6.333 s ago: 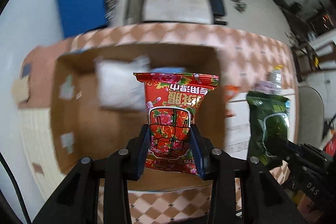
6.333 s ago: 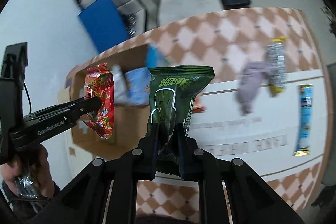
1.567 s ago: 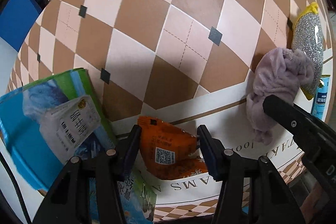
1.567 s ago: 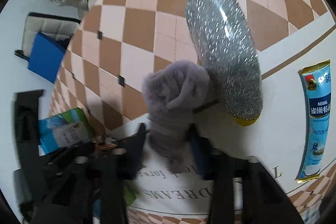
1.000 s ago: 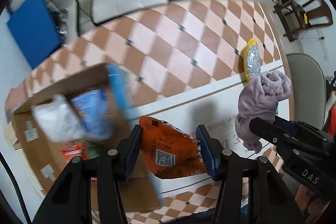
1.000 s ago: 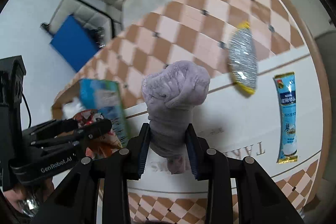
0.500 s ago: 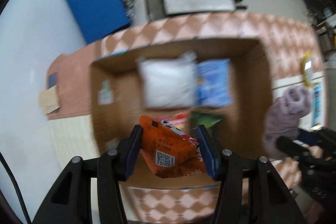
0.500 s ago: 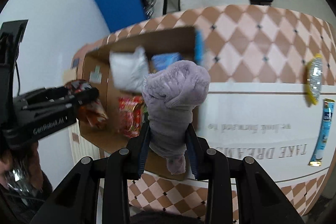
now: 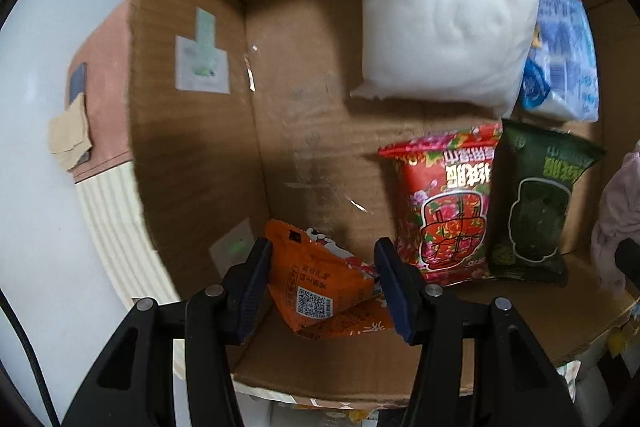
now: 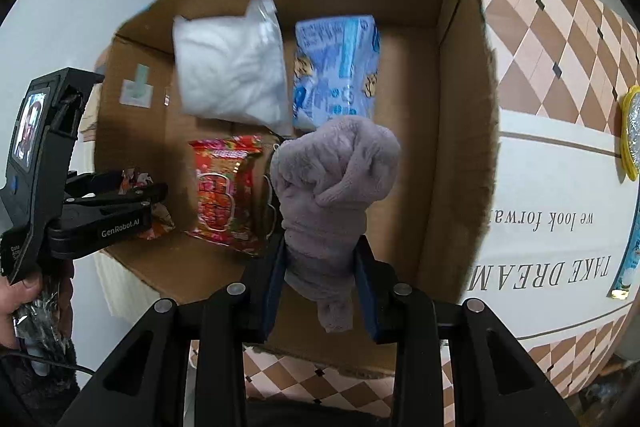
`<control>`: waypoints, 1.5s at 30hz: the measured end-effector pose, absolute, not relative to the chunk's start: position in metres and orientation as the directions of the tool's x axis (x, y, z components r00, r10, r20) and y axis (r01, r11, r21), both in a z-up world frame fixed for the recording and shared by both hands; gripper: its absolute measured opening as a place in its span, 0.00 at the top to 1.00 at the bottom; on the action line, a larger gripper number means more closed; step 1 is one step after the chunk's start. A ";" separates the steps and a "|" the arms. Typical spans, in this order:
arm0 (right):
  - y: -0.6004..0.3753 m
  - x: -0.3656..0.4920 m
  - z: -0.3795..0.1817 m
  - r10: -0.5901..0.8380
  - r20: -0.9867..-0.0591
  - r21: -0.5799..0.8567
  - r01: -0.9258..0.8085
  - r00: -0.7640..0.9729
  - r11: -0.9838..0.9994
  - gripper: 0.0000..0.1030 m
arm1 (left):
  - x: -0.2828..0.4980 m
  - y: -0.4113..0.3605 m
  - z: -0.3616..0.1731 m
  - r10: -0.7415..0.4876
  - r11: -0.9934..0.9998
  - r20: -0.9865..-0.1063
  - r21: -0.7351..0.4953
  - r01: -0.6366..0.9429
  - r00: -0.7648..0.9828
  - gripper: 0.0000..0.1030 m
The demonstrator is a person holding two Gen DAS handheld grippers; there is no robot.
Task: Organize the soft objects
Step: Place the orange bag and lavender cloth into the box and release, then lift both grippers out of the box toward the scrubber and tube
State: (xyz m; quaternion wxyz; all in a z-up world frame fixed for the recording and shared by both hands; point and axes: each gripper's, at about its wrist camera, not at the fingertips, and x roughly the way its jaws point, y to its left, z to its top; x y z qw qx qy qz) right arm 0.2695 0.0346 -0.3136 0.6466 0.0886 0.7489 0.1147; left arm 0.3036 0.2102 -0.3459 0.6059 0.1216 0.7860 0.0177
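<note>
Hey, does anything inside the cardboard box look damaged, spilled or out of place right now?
Nothing stands out. The white plastic bag, blue packet, red snack packet and green snack packet lie flat and intact on the cardboard box floor.

I'm over the cardboard box (image 10: 460, 107). Inside, from the right wrist view: pillow pack (image 10: 230, 67) at 11 o'clock, tissue pack (image 10: 336, 63) just beside it at 12, touching. Floral snack bag (image 10: 226, 195) lies at 9, nearer me than the pillow pack. Second snack bag (image 9: 536, 211) sits right beside it, edges touching. Left gripper (image 9: 322, 283) holds a pouch (image 9: 320, 291) at the box's near-left corner. Right gripper (image 10: 320, 267) holds the plush cloth (image 10: 332, 187) above the box's middle. Tablecloth (image 10: 560, 187) at 3 o'clock, outside the box.
</note>
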 end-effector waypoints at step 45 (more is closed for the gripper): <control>0.020 0.197 -0.163 0.122 -0.971 0.108 -0.077 0.206 0.991 0.00 | 0.191 0.189 -0.148 0.136 0.987 -0.950 0.106 -0.117 0.282 0.04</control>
